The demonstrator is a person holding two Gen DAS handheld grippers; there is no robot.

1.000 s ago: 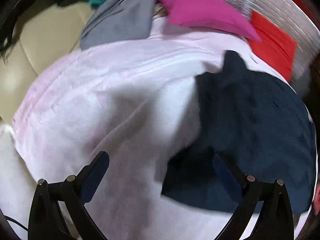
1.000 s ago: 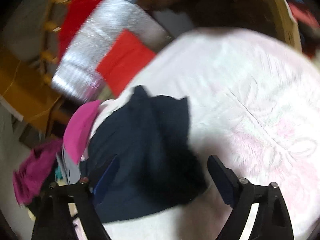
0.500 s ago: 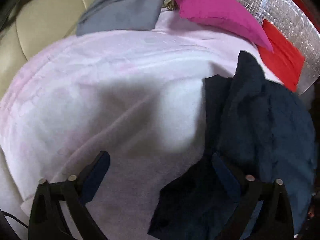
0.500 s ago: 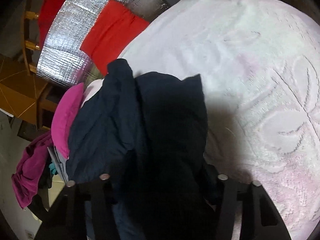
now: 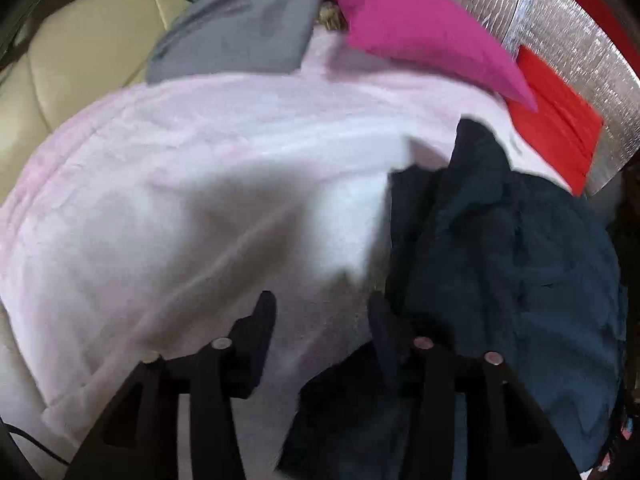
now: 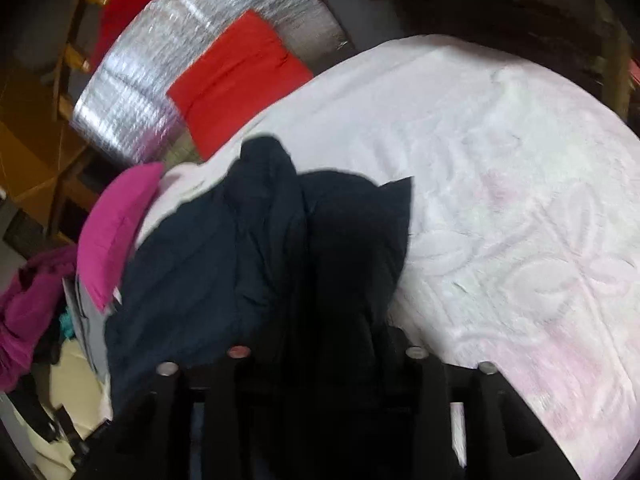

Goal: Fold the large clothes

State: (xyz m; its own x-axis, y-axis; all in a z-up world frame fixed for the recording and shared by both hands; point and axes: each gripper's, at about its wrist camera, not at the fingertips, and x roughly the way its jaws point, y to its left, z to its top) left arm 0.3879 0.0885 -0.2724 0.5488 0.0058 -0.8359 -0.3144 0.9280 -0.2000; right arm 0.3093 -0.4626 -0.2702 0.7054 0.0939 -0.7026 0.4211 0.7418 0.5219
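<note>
Right wrist only: embossed flowers on pale blanket (image 6: 520, 220), wooden chair (image 6: 76, 56)

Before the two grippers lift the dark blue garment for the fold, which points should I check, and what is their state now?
1. Right gripper closed on the dark blue garment: ok; cloth fills the jaws.
2. Left gripper gripping the garment: not ok. Its jaws have just been closing, but mostly pale pink blanket lies between them.
3. Garment spread flat: not ok, it is bunched.
4. Magenta cloth clear of the garment: ok.
5. Hidden garment edges: cannot tell.
</note>
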